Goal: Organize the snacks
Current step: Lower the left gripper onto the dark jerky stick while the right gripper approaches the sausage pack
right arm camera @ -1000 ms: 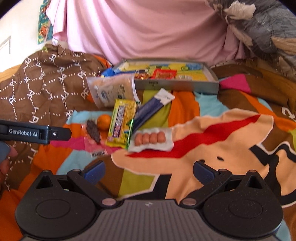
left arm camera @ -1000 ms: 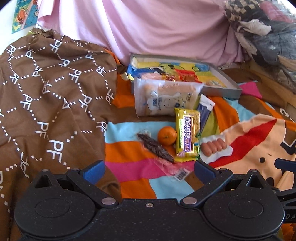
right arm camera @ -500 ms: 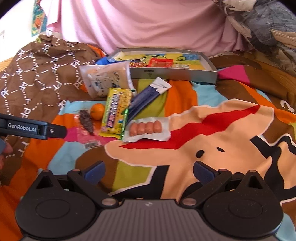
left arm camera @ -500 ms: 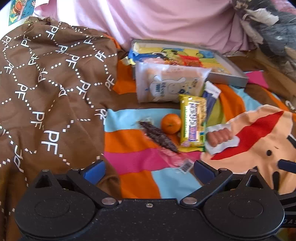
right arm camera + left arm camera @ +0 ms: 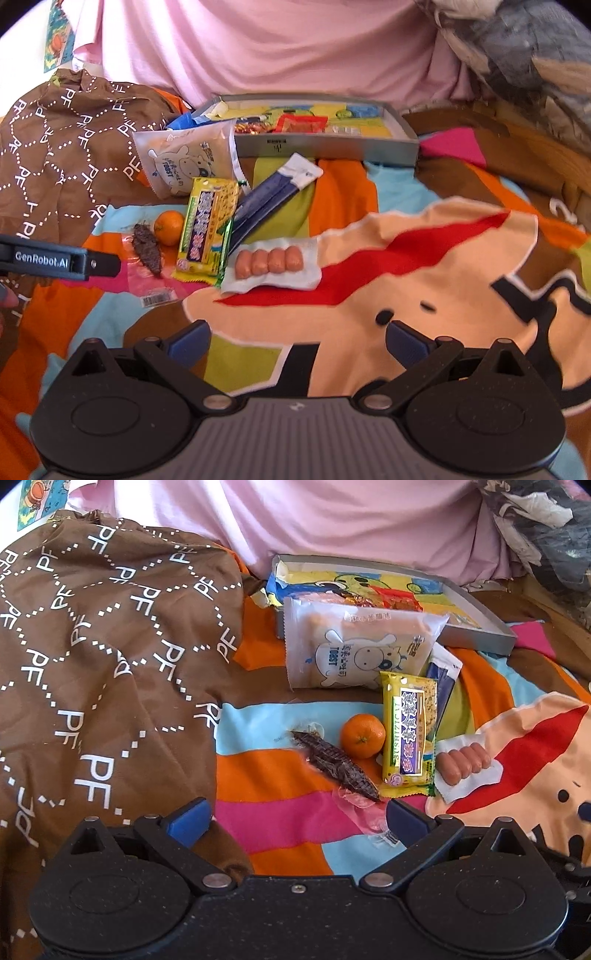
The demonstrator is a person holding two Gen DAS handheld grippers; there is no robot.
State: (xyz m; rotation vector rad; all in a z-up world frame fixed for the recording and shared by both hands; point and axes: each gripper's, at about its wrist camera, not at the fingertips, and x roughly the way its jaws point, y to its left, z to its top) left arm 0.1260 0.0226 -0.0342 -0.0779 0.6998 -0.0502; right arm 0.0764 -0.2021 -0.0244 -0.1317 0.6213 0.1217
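Left tongs (image 5: pixel 295 814) moved closer over the dried-fish pack (image 5: pixel 338 766), spread and empty; right tongs (image 5: pixel 297 338) spread, idle. Likely first pick for the tray (image 5: pixel 325 146).

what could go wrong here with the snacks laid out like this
1. The orange sits loose on soft bedding beside the yellow packet; nudging either may send it rolling.
2. The dark snack lies in a thin clear wrapper just ahead of the open left tool, so a grab may catch only film.
3. The toast bag leans on the tray and may slide.
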